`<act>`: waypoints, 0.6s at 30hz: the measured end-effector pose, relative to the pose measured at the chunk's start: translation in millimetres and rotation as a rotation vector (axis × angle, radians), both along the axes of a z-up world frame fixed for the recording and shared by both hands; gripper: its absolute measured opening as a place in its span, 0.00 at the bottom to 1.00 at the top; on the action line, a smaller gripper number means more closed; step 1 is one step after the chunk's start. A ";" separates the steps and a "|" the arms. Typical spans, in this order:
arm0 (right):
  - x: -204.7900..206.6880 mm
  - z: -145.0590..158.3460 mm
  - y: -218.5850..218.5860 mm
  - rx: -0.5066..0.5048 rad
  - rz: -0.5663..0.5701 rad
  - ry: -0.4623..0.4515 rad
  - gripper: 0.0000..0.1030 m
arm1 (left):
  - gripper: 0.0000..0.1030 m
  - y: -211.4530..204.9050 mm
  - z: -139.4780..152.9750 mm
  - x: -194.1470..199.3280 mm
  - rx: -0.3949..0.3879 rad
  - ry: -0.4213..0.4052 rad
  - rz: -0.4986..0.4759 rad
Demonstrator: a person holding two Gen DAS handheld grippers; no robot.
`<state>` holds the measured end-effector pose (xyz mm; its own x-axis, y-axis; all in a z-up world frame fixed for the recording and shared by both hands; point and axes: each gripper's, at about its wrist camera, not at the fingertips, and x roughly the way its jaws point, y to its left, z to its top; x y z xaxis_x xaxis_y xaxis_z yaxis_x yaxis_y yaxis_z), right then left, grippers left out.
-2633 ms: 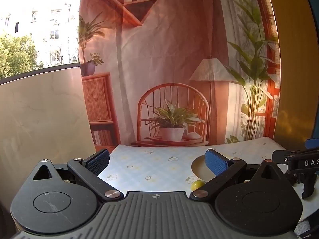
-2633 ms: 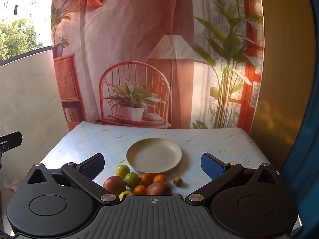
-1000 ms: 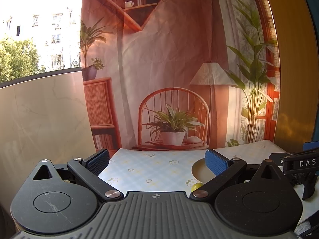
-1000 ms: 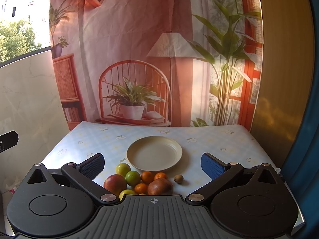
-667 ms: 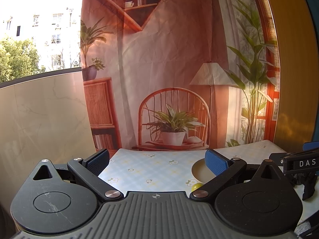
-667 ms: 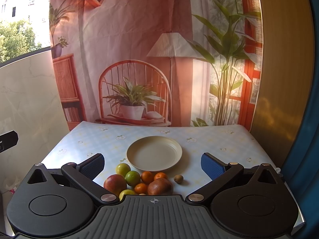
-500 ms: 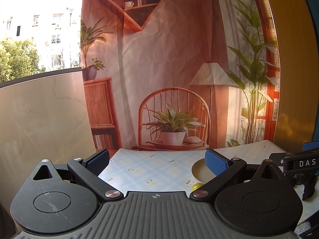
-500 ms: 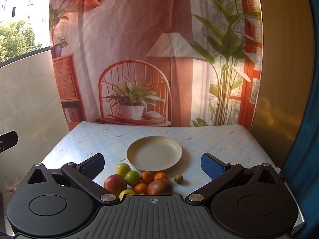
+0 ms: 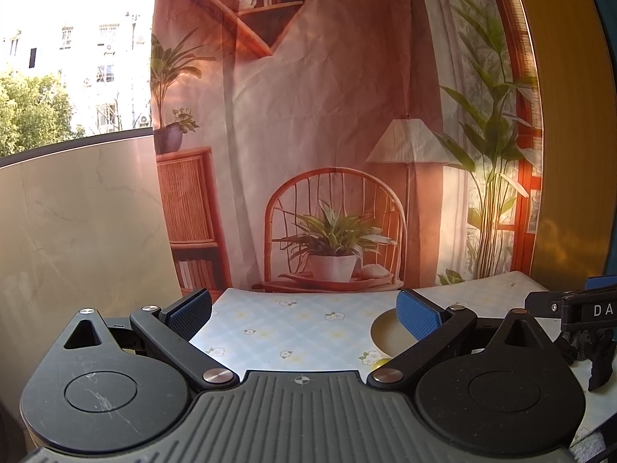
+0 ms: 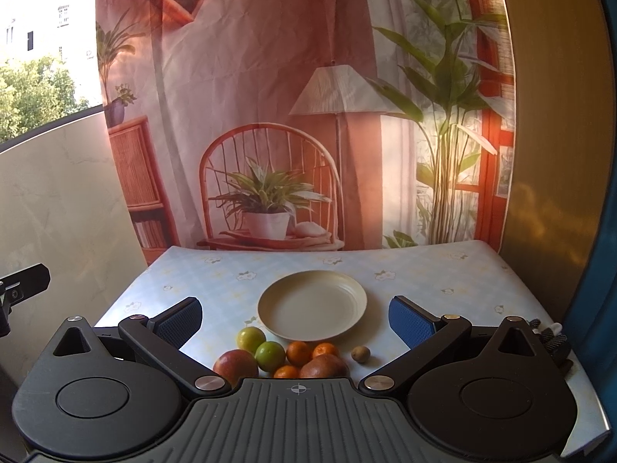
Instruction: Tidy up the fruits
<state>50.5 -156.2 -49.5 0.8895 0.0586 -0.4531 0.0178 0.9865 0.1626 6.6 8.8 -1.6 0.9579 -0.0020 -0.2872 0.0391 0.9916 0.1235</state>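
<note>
Floral tablecloth (image 10: 424, 270), empty plate (image 10: 312, 310), loose fruit (image 10: 270, 355)

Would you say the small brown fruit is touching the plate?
Apart. The right wrist view shows bare tablecloth between the small brown fruit and the plate.

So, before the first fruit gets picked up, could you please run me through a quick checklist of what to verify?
1. Plate empty and ready to take fruit: ok.
2. Right gripper jaws open, nothing held: ok.
3. Left gripper jaws open, nothing held: ok.
4. Fruits in front of the right gripper: ok; the green fruit and small oranges lie just below the jaws.
5. Room around each fruit for the jaws: not ok; most sit bunched together, only the small brown fruit lies apart.
6. Full fruit count: cannot tell; the gripper body hides the nearest ones.
</note>
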 end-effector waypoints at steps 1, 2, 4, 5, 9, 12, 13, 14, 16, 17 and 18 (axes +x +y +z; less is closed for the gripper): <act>3.2 -1.3 -2.3 0.010 0.003 -0.004 1.00 | 1.00 -0.7 -1.9 4.0 -0.002 0.005 -0.001; 8.0 -2.9 -6.8 0.025 0.007 -0.006 1.00 | 1.00 -1.2 -3.7 8.7 -0.002 0.008 -0.002; 17.1 -7.1 -12.9 0.045 0.014 -0.006 1.00 | 1.00 -1.3 -6.8 17.6 -0.010 0.009 -0.014; 21.7 -9.1 -15.2 0.044 0.017 -0.005 1.00 | 1.00 -1.1 -8.4 21.8 -0.015 0.006 -0.022; 36.6 -20.7 -18.0 0.002 0.022 -0.025 1.00 | 1.00 -1.0 -15.1 38.8 -0.013 0.000 -0.010; 47.1 -28.3 -20.6 -0.002 0.028 -0.033 1.00 | 1.00 0.1 -19.8 52.9 -0.018 0.014 -0.008; 50.8 -31.1 -21.9 -0.001 0.028 -0.037 1.00 | 0.99 0.2 -21.9 57.2 -0.021 0.024 -0.010; 54.1 -33.5 -23.0 -0.001 0.028 -0.041 1.00 | 0.99 0.5 -24.0 60.8 -0.023 0.029 -0.014; 59.3 -38.1 -24.6 -0.006 0.021 -0.059 1.00 | 0.99 0.8 -27.5 66.9 -0.019 0.033 -0.023; 61.9 -39.7 -25.5 -0.008 0.018 -0.067 1.00 | 0.99 0.7 -29.1 69.6 -0.015 0.030 -0.027; 64.5 -41.5 -26.1 -0.010 0.015 -0.070 1.00 | 0.99 0.6 -31.0 72.1 -0.010 0.030 -0.027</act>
